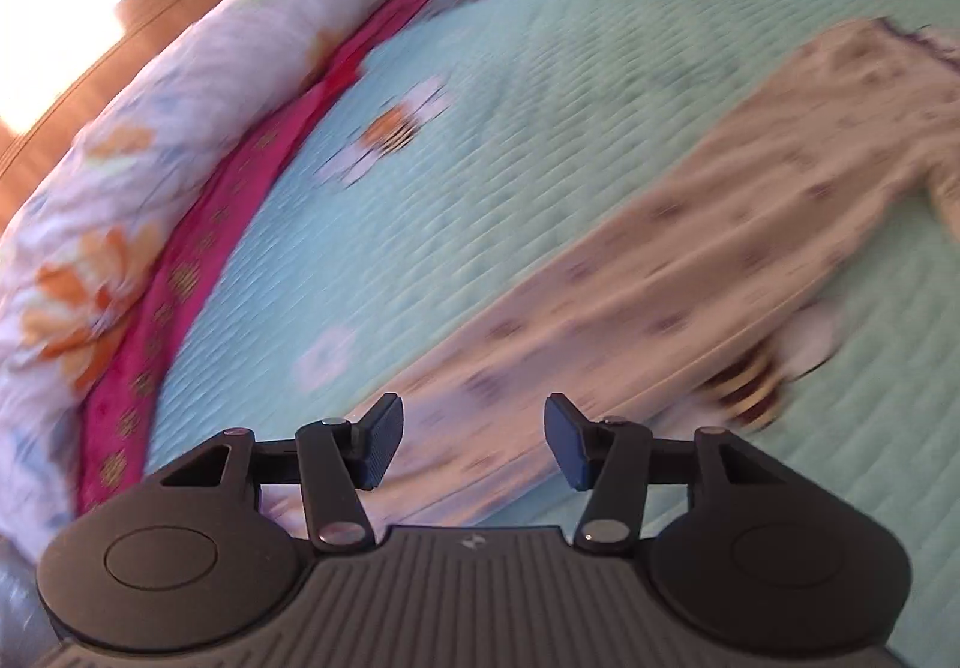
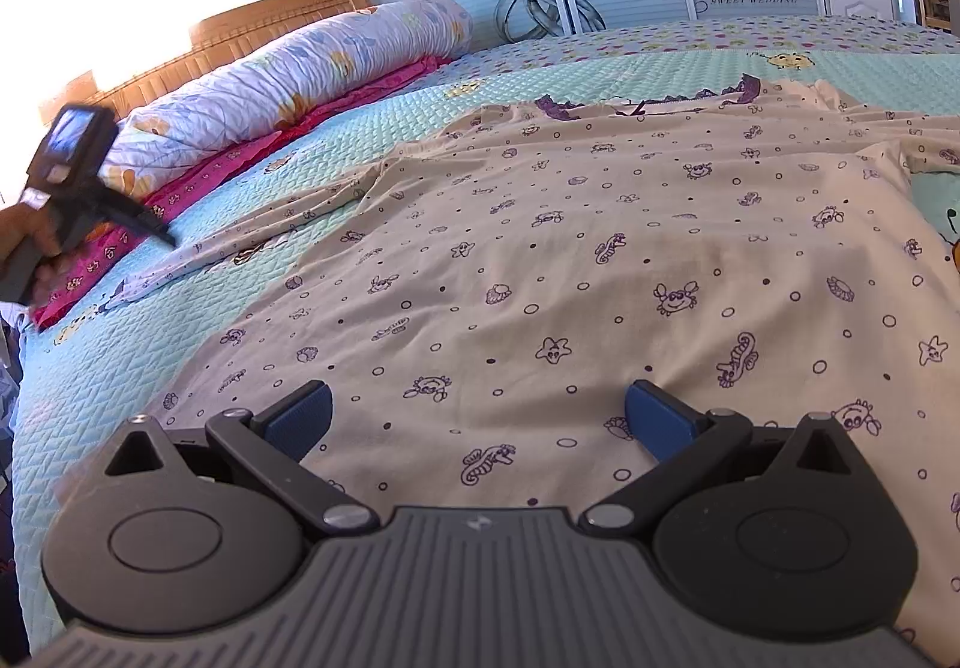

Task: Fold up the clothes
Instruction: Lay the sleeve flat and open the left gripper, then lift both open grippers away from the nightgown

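The cream printed shirt (image 2: 600, 260) is lying spread flat on the bed (image 2: 120, 368), collar at the far side, hem toward the right claw (image 2: 477, 419). One long sleeve (image 1: 630, 272) is being stretched out to the left, its long axis running diagonally; the cuff end is sitting just ahead of the left claw (image 1: 474, 443), the nearer one to it. Both claws are being held apart, with nothing gripped. The left view is being blurred by motion. A rolled quilt (image 2: 288, 68) and a pink cloth (image 2: 198, 182) are lying along the headboard, well apart from the sleeve; nothing is blocking the way. Spread flat like this, either an early or an unfolded-again stage is being fitted.
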Motion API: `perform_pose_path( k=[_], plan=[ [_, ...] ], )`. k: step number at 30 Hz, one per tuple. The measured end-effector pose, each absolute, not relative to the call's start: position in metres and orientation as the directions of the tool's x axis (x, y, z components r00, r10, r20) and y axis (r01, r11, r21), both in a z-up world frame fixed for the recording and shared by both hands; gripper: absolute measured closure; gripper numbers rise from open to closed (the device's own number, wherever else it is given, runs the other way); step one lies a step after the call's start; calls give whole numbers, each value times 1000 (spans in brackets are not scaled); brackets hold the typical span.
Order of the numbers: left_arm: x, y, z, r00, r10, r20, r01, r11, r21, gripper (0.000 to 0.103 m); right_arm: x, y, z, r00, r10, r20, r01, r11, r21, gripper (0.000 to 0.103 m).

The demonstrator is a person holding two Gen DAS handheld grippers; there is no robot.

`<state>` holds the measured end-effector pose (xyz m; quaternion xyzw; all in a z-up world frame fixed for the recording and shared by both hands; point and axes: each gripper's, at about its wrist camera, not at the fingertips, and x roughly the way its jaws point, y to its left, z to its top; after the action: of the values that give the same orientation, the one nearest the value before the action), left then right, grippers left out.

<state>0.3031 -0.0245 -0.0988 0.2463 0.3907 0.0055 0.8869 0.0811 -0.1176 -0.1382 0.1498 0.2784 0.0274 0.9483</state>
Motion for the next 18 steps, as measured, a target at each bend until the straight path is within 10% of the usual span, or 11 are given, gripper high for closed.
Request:
perform_pose_path(
  k=[10, 18],
  plan=[
    [295, -38, -132, 576, 286, -766, 187, 866, 464, 34, 79, -135, -139, 844, 140, -518, 31, 951, 308, 0],
    [180, -76, -112, 528, -7, -849, 326, 925, 195, 34, 71, -141, -125, 835, 149, -530, 28, 950, 311, 0]
  ],
)
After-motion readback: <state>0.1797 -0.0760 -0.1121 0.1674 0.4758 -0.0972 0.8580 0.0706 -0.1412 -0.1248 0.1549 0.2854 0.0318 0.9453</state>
